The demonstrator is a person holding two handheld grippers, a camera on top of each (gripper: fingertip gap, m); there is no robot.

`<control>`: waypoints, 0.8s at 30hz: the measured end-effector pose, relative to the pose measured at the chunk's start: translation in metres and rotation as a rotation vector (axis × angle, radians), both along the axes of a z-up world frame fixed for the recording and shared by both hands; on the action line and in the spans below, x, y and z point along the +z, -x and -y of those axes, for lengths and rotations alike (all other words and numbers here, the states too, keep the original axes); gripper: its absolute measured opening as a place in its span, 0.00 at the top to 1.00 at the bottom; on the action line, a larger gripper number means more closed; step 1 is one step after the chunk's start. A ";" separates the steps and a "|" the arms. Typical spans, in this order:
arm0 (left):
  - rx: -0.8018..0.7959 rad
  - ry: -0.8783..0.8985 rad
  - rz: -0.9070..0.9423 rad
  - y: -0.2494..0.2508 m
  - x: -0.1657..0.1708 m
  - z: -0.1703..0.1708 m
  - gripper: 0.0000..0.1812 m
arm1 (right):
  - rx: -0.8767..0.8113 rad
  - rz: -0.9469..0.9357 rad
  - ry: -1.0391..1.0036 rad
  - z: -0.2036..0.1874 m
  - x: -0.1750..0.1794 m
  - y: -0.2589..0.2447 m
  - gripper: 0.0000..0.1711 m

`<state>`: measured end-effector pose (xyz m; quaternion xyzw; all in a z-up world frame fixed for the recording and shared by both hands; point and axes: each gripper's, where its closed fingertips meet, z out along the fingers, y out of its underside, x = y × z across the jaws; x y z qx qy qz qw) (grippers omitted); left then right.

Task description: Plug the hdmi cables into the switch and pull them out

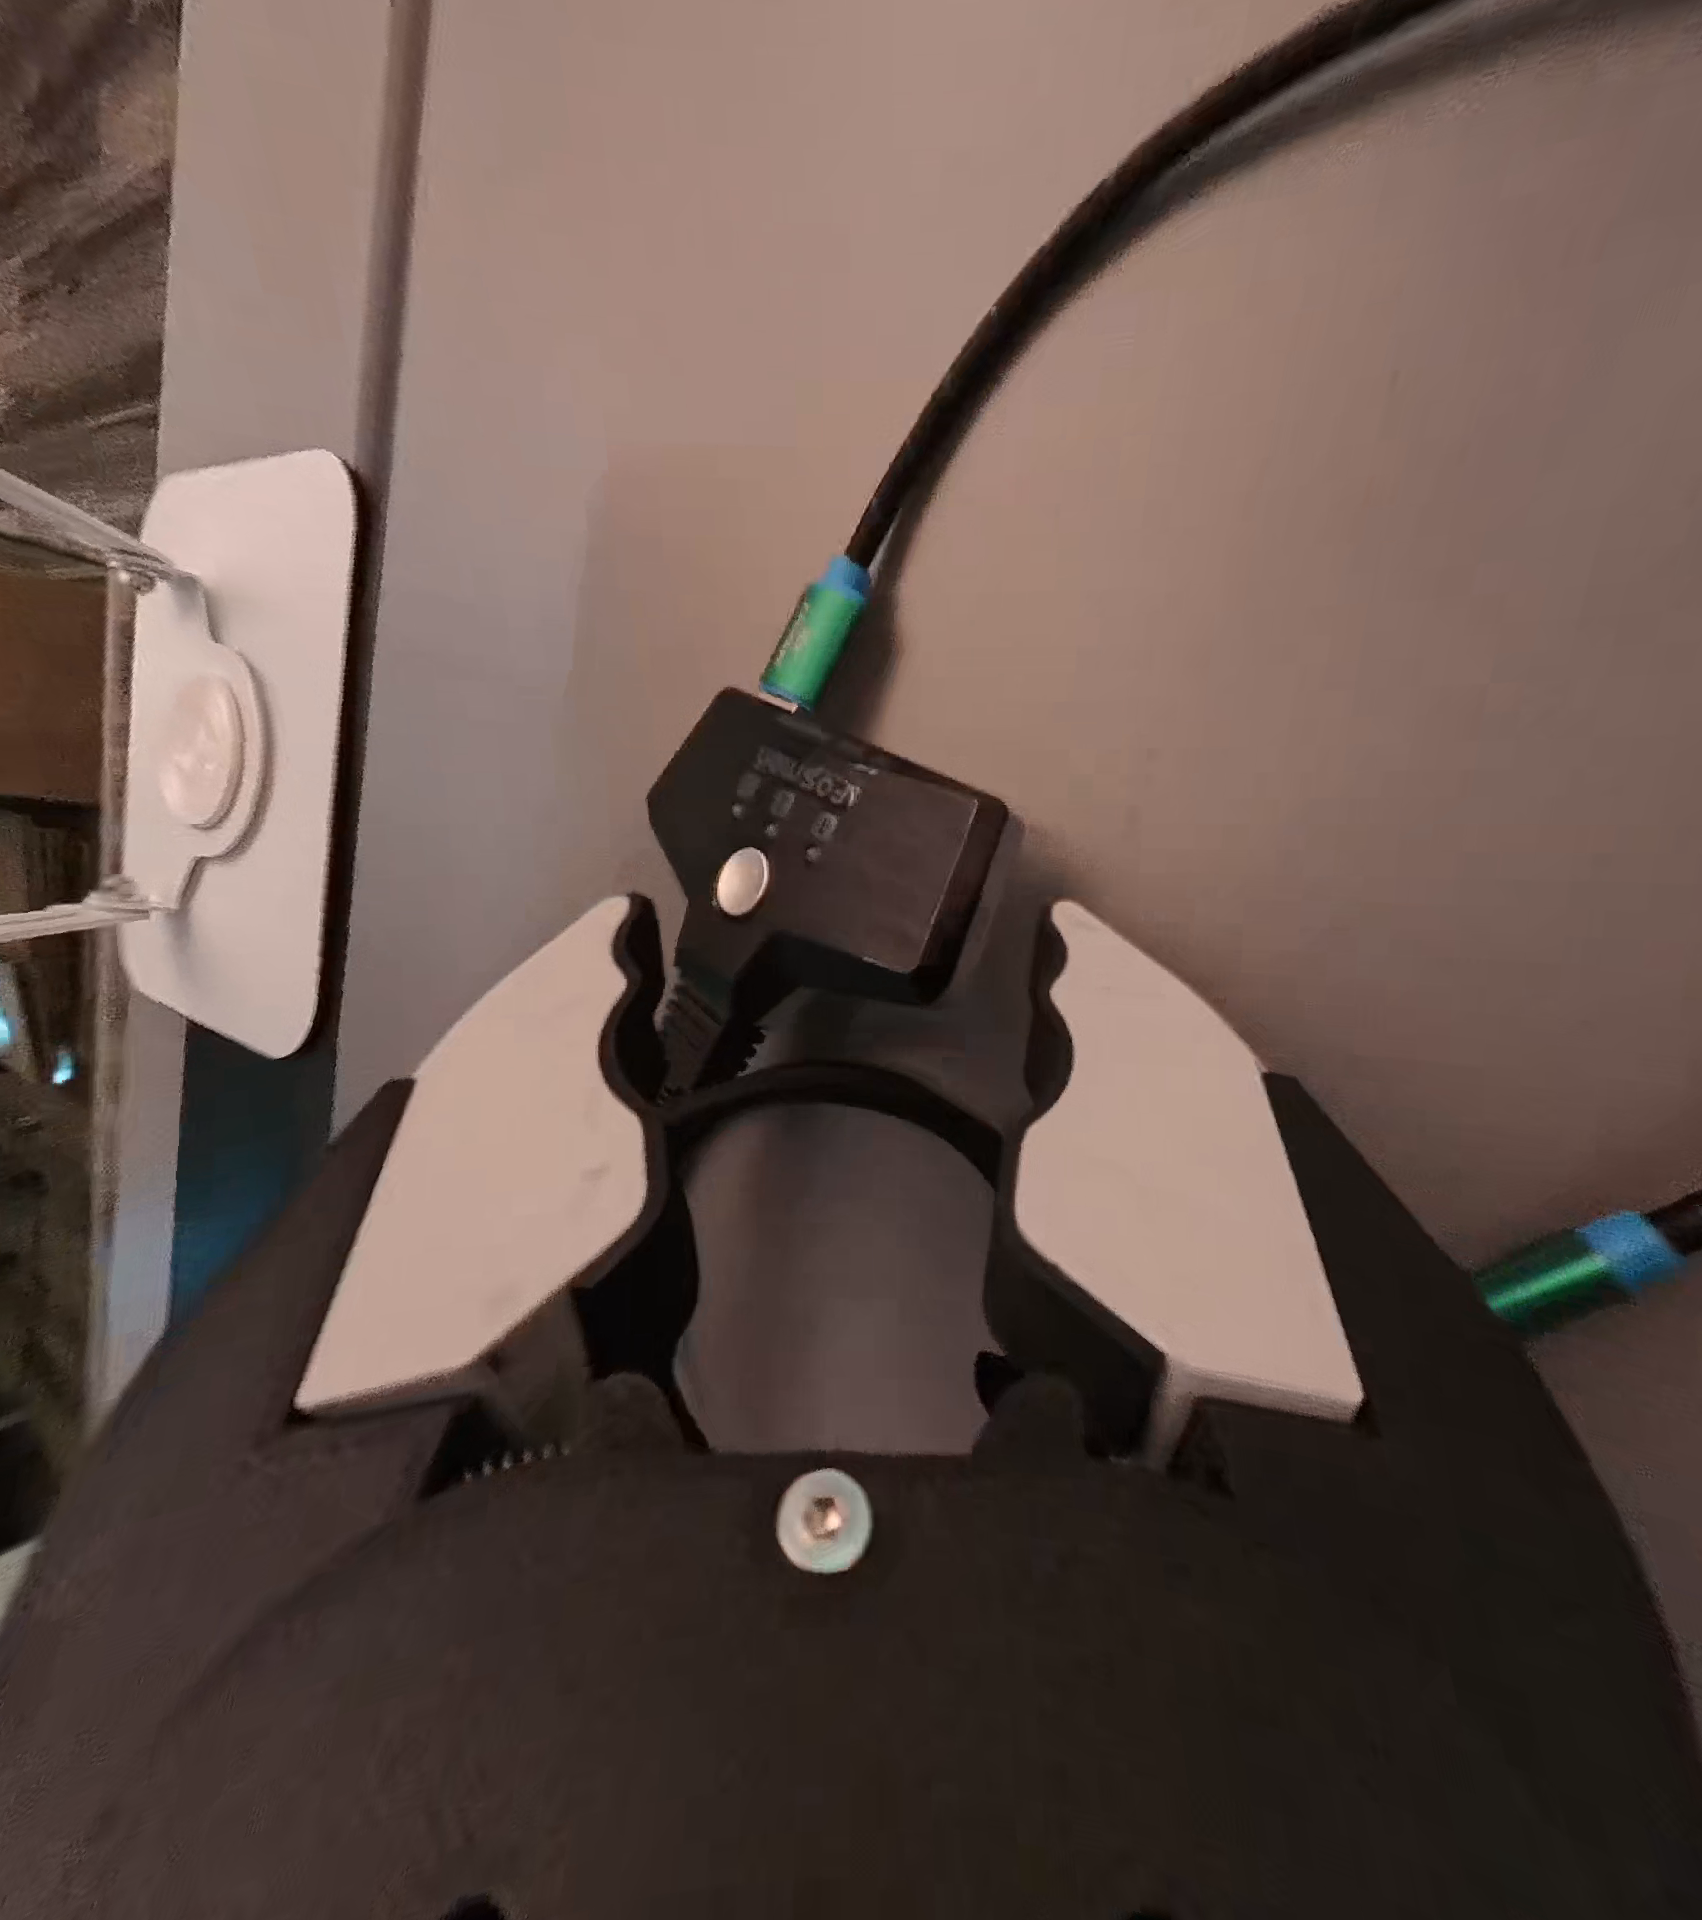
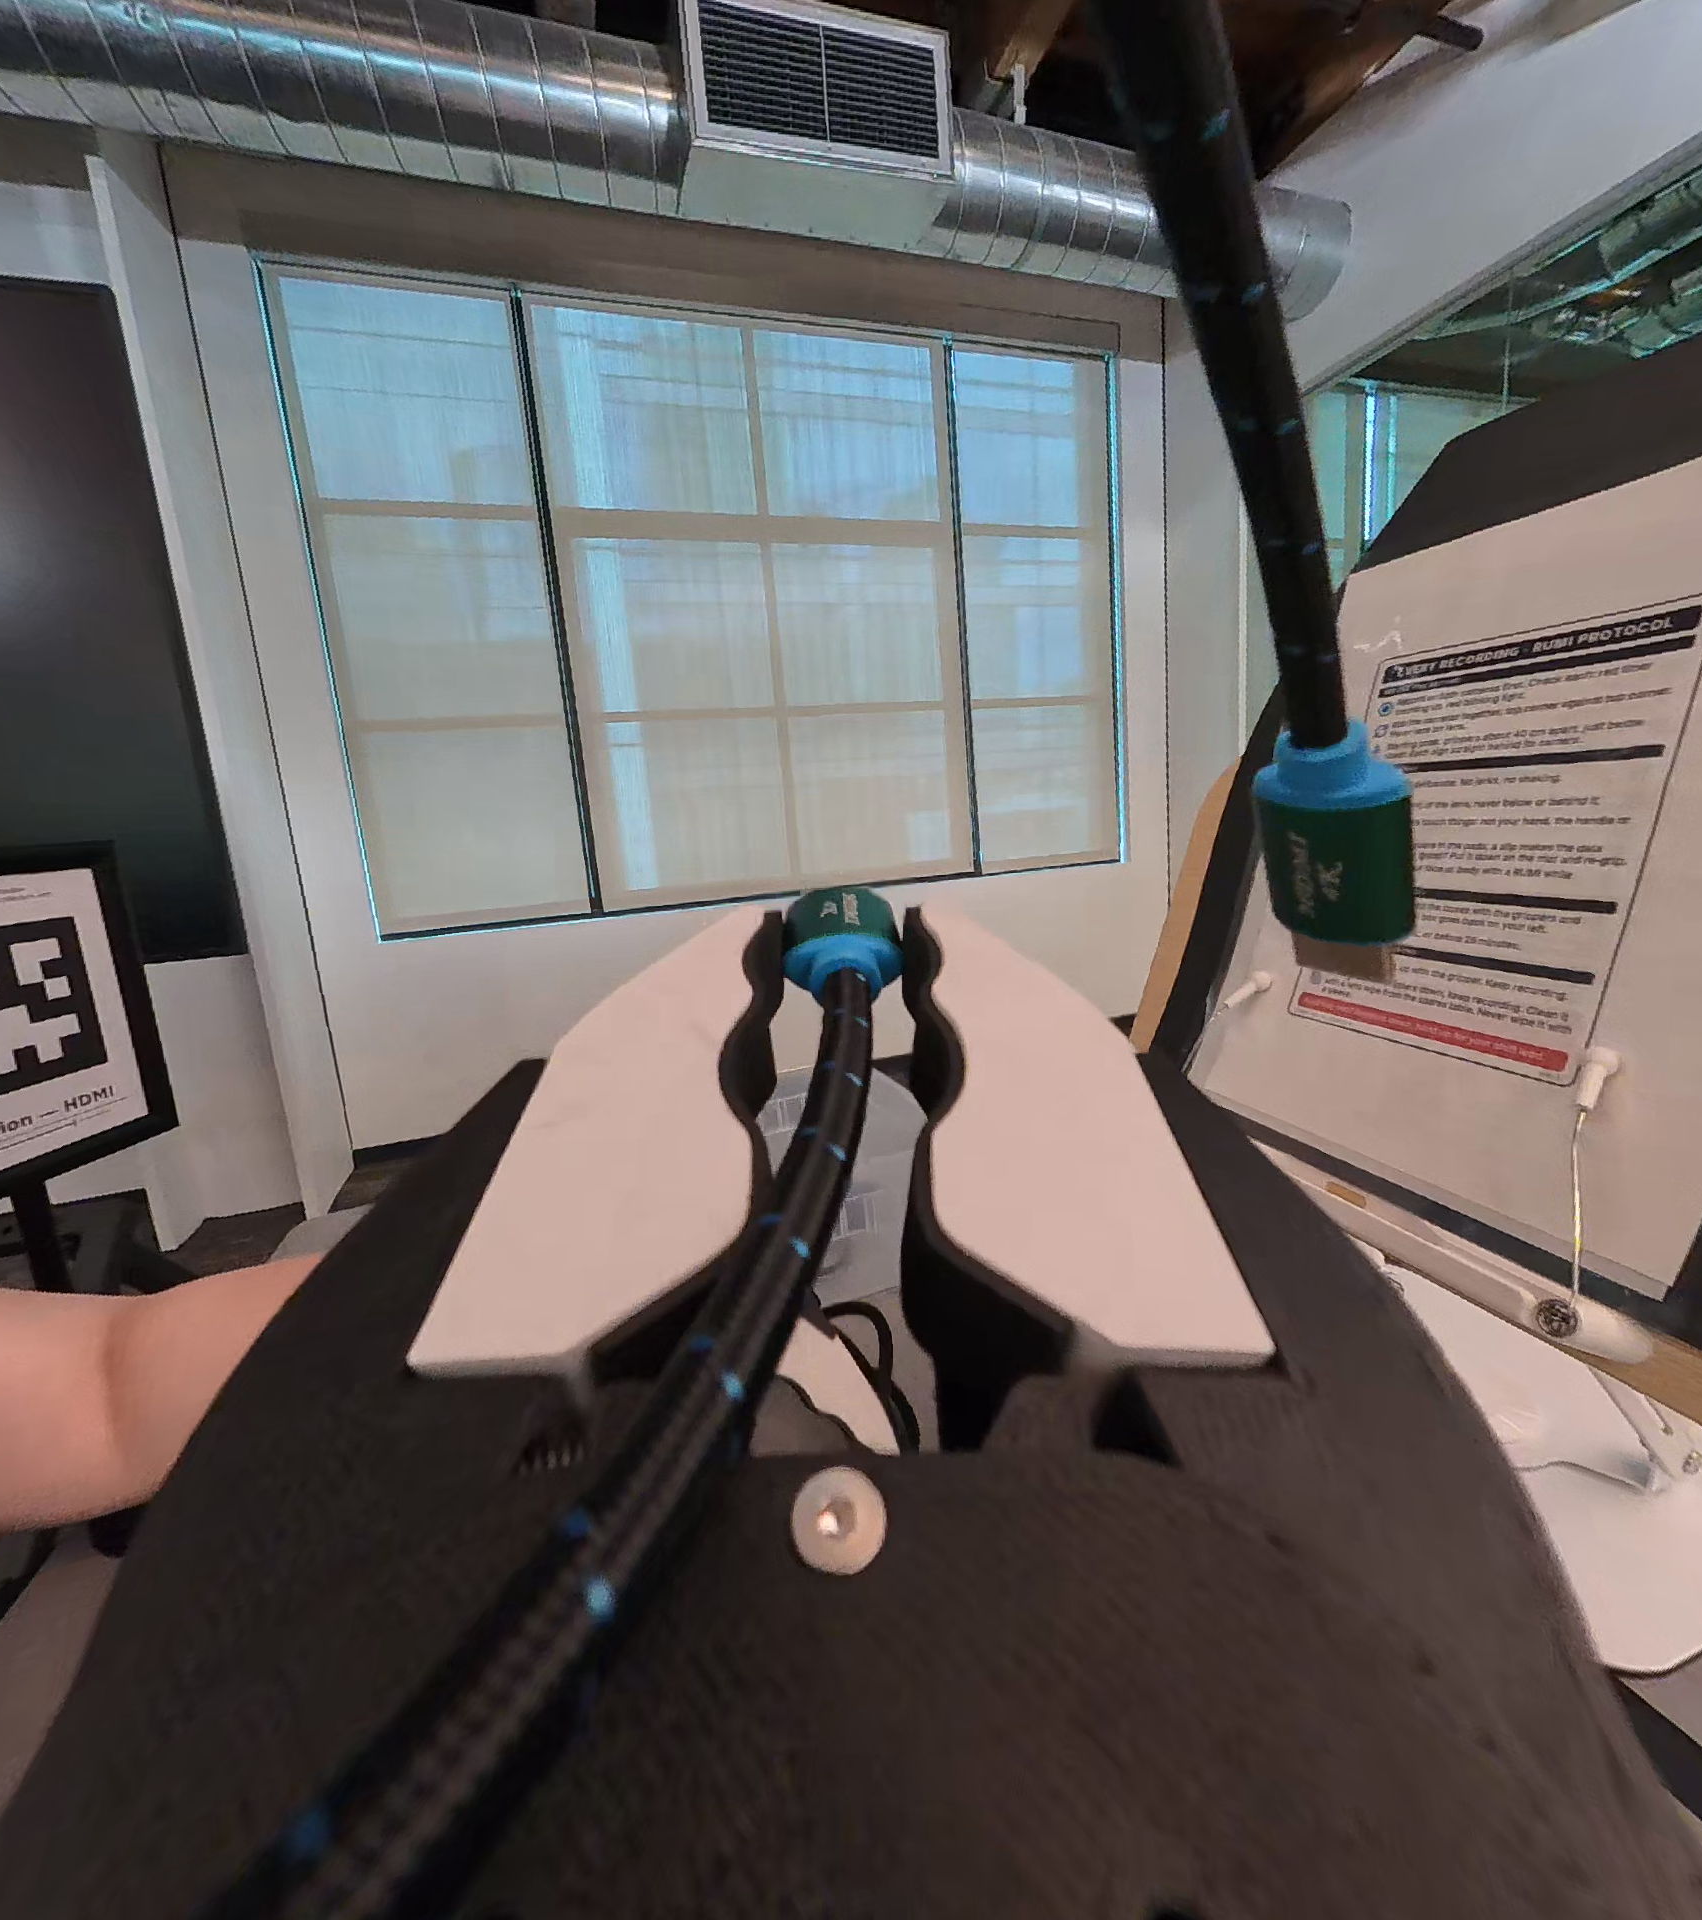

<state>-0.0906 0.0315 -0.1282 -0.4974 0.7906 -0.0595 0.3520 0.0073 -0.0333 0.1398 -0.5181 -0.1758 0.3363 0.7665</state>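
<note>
In the left wrist view my left gripper [image 1: 842,935] is shut on the black HDMI switch [image 1: 826,862], gripping it at its ribbed neck. One green plug with a blue collar [image 1: 811,649] sits in a port on the switch's far side, and its black cable [image 1: 992,343] arcs up to the right. A second green plug [image 1: 1553,1273] shows at the right edge, apart from the switch. In the right wrist view my right gripper [image 2: 842,925] is shut on a green HDMI plug [image 2: 836,935], with its braided cable [image 2: 785,1226] running back between the fingers. Another green plug [image 2: 1335,862] hangs free at the right, its metal end bare.
A white wall mount [image 1: 234,748] and a clear shelf [image 1: 5,520] stand left of the switch against a grey wall. In the right wrist view there is a marker sign on a stand [image 2: 5,1018], a person's forearm [image 2: 47,1392], a window [image 2: 691,603] and a whiteboard with a printed sheet [image 2: 1491,831].
</note>
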 end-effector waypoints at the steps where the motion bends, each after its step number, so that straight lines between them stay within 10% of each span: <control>1: 0.005 -0.036 -0.016 0.001 -0.003 -0.004 0.61 | -0.002 0.010 0.005 -0.001 -0.001 0.001 0.87; 15: -0.124 -0.751 -0.068 -0.018 -0.012 -0.035 0.72 | -0.005 0.118 -0.036 0.011 0.010 0.016 0.87; 24: 0.034 -0.785 -0.037 -0.023 -0.001 -0.056 0.88 | 0.001 0.122 0.024 0.000 -0.002 0.012 0.87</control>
